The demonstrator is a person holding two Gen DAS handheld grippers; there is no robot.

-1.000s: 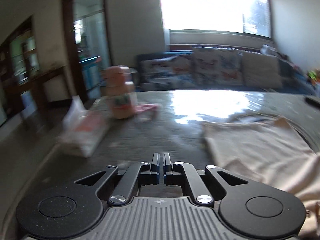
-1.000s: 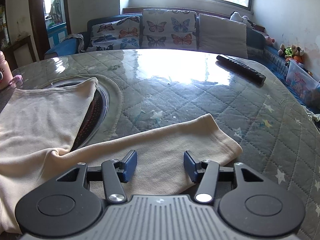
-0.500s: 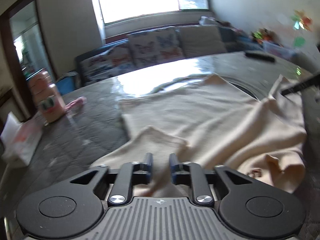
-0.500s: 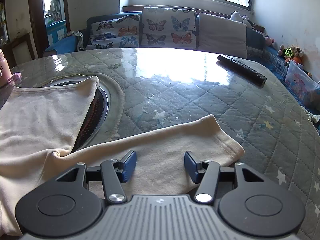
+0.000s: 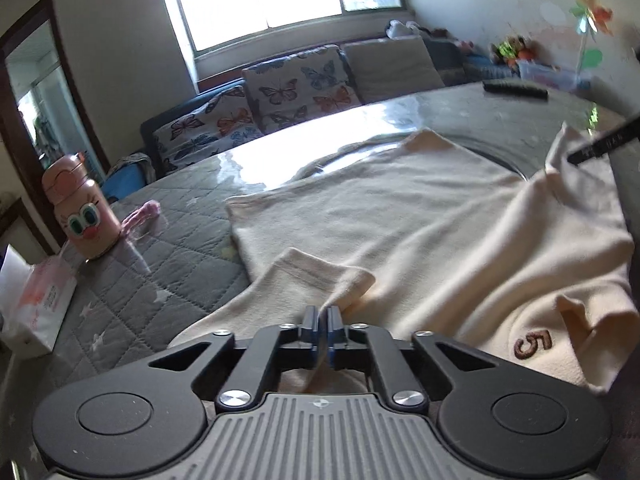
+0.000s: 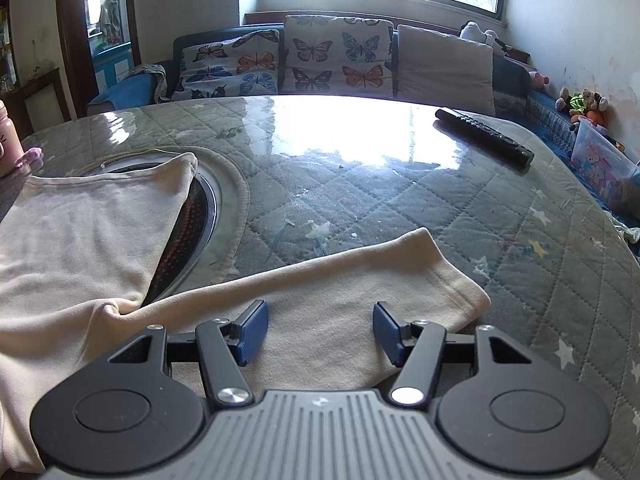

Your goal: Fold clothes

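A cream T-shirt (image 5: 400, 216) lies spread and rumpled on the quilted grey table (image 5: 168, 240), with a brown "5" (image 5: 532, 344) on it. My left gripper (image 5: 321, 320) is shut on the cloth of its left sleeve (image 5: 316, 276), which folds up between the jaws. In the right wrist view the shirt (image 6: 80, 224) lies at left, and its other sleeve (image 6: 360, 280) stretches right across the table. My right gripper (image 6: 320, 332) is open, jaws wide apart, just above that sleeve. A dark finger of the right gripper (image 5: 600, 144) shows at the left view's right edge.
A pink cartoon bottle (image 5: 80, 208) and a white tissue pack (image 5: 36, 304) stand at the table's left. A black remote (image 6: 484, 136) lies far right. A round inset plate (image 6: 192, 224) sits mid-table, partly under the shirt. A sofa with butterfly cushions (image 6: 336, 60) is behind.
My left gripper swung right from the bottle side to the shirt, opened a little, then shut on the left sleeve. The right gripper stayed open over the right sleeve.
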